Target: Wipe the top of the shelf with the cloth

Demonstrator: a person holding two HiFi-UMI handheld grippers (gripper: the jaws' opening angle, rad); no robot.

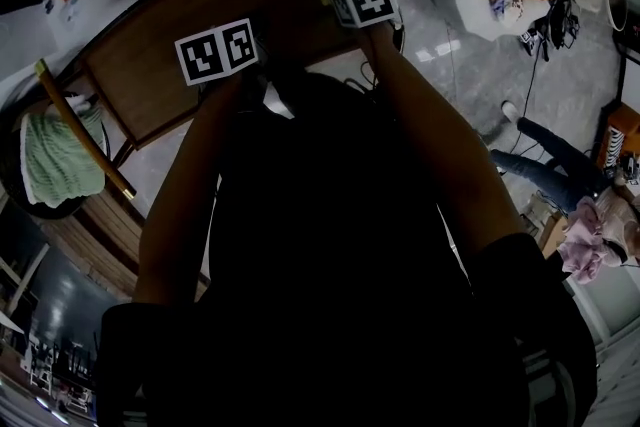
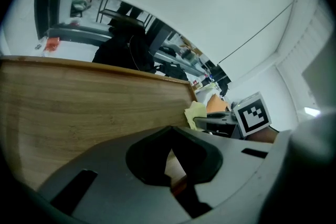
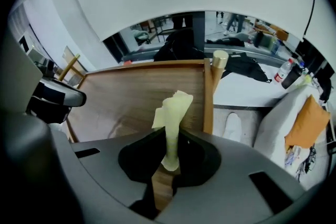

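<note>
The brown wooden shelf top point(image 1: 200, 5) spreads out under both grippers. The left gripper point(image 2: 169, 148) is over its middle part, jaws pressed together with nothing between them. The right gripper point(image 3: 169, 157) pinches the pale yellow cloth point(image 3: 173, 110), which sticks out past its jaws near the shelf top's right edge.
</note>
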